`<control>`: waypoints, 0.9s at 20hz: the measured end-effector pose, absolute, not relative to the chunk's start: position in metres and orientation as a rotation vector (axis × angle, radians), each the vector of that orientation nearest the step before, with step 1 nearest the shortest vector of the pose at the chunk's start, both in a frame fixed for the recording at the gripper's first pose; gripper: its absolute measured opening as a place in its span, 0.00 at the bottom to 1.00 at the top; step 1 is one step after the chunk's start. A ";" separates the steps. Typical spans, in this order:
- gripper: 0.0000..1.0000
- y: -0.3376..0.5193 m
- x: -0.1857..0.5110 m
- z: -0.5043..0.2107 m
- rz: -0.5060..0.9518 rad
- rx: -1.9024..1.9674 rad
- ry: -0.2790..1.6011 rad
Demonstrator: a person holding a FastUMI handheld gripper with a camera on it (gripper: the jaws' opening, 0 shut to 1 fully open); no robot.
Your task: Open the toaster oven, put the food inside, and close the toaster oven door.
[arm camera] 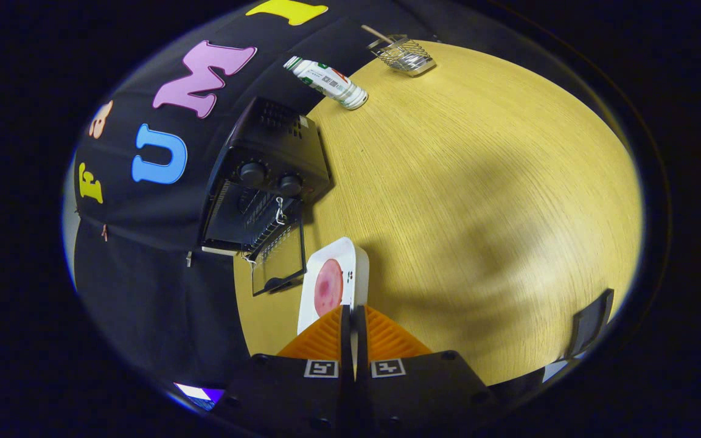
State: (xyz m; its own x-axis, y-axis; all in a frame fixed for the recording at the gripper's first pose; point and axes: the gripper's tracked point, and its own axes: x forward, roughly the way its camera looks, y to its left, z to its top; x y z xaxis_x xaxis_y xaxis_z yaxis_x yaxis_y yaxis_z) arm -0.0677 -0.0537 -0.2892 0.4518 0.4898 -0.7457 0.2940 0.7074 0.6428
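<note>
1. White rectangular plate (333, 286) w/ a round pink slice of food (328, 286) on it sits between the gripper's (354, 322) fingers, near edge pinched. The plate is tilted, and whether its far end touches the tabletop can't be told.
2. Gripper state: fingers closed almost together, both pressing the plate's thin rim; nothing else held.
3. Handling, as a judgement: plate looks rigid & glazed, so slippery at the rim & breakable if dropped. Held by one edge it will lever down at the far end; a deeper bite on the rim, kept level, seems safer. The food slice looks flat, soft & loose on the plate, so it could slide off if the tilt grows.
4. Just beyond the plate, toward the wooden tabletop's (478, 201) back-left edge by the cloth wall, stands the black toaster oven (265, 176) w/ two round knobs. Its glass door (277, 258) is already down & open, wire rack (263, 228) showing at the mouth. Plate's far corner is near the door, apart from it.
5. Task stage, est.: opening done; insert & close remain.
6. Farther back along the tabletop's rear edge: a white cylindrical bottle (326, 81) w/ green & red label lying on its side, & a metal wire basket (403, 56) w/ a wooden stick in it. Both well clear of the oven path.
</note>
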 end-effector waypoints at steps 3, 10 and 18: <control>0.05 -0.053 -0.084 -0.273 0.107 0.859 1.091; 0.05 -0.031 -0.103 -0.232 0.068 1.022 0.976; 0.05 -0.033 -0.096 -0.265 -0.050 0.780 0.947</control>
State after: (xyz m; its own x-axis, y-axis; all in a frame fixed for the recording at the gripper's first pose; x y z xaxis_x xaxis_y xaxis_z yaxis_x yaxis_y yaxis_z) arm -0.0956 -0.0332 -0.2649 0.6038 0.2872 -0.7436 0.3637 0.7309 0.5775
